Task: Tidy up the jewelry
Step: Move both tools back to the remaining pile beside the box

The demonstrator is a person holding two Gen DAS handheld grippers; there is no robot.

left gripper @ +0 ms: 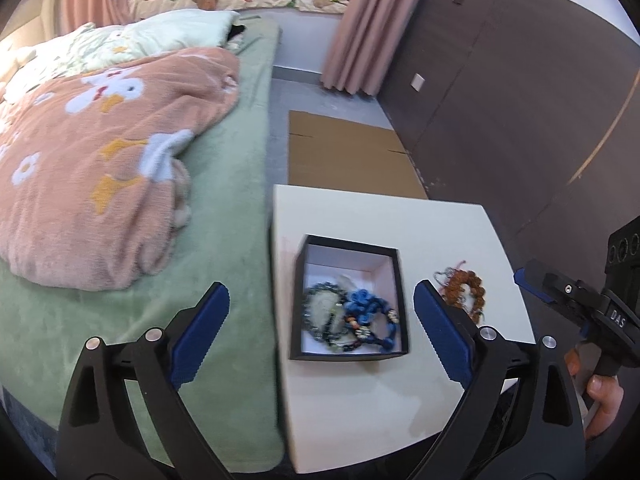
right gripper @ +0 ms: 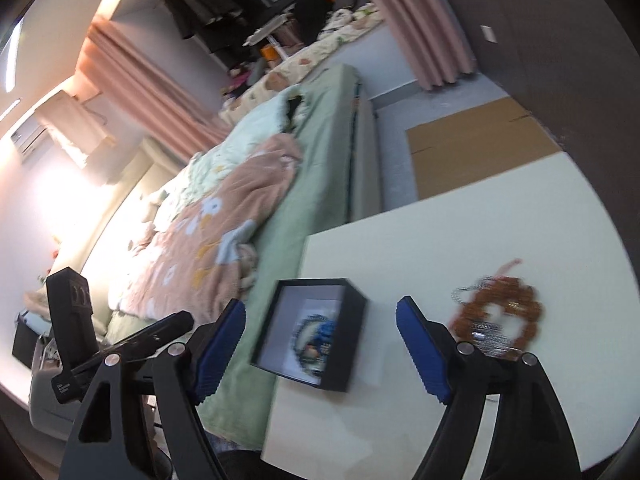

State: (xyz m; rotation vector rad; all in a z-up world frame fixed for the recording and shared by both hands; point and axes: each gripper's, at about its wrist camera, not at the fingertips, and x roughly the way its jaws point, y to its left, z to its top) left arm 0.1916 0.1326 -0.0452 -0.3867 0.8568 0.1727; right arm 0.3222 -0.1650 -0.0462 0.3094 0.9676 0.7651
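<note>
While both the left gripper point(left gripper: 322, 332) and right gripper point(right gripper: 320, 344) hover released, the brown beaded bracelet point(left gripper: 464, 288) lies on the white table point(left gripper: 400, 216), at three o'clock of the black-walled open box point(left gripper: 352, 300); fetching it seems next.

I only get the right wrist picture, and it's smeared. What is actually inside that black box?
Observer: In the left wrist view the black box holds a blue knotted bracelet and a dark green beaded one, lying together.
Operator: And the brownish blob on the table?
Observer: It is a brown bead bracelet tangled with a thin chain, on the white table, apart from the box.
Operator: Who holds my gripper?
Observer: A bare hand grips the right gripper's handle at the left view's edge.
Operator: Is the other gripper holding anything?
Observer: No. The left gripper is open and empty, its fingers framing the box.
</note>
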